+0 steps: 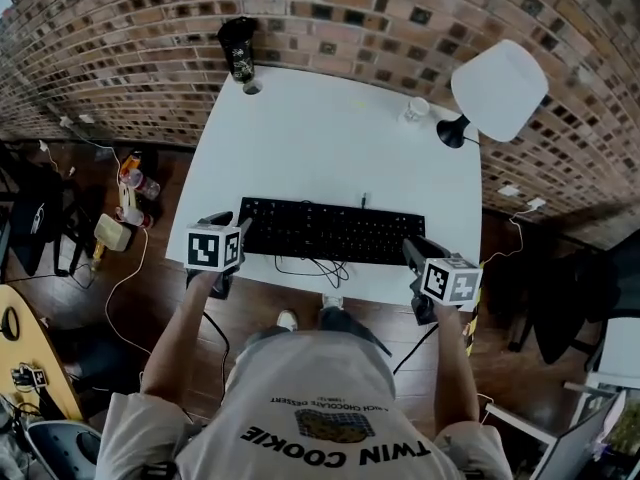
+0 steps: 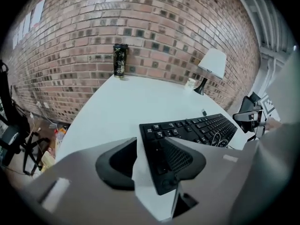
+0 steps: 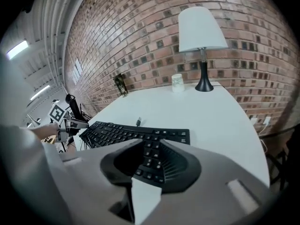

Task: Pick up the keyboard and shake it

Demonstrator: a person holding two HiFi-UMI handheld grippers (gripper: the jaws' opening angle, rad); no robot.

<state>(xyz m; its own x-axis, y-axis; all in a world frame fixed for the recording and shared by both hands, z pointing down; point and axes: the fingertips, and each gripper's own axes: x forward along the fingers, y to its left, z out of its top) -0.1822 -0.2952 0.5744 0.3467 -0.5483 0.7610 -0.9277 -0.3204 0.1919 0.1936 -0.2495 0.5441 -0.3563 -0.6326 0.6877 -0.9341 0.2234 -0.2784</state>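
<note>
A black keyboard (image 1: 325,230) lies flat along the near edge of the white table (image 1: 300,138). My left gripper (image 1: 236,230) stands at its left end. In the left gripper view the jaws of the left gripper (image 2: 151,162) are apart, the keyboard's (image 2: 187,130) left end lies between them, and bare table shows beside the left pad. My right gripper (image 1: 414,252) stands at the keyboard's right end. In the right gripper view the right gripper's (image 3: 149,159) jaws are also apart, with the keyboard's (image 3: 126,134) right-end keys showing in the gap.
A black can (image 1: 238,48) stands at the table's far left edge. A white lamp (image 1: 497,90) and a small white cup (image 1: 416,110) stand at the far right. The keyboard's cable (image 1: 315,266) loops over the near edge. Chairs and floor clutter flank the table below the brick wall.
</note>
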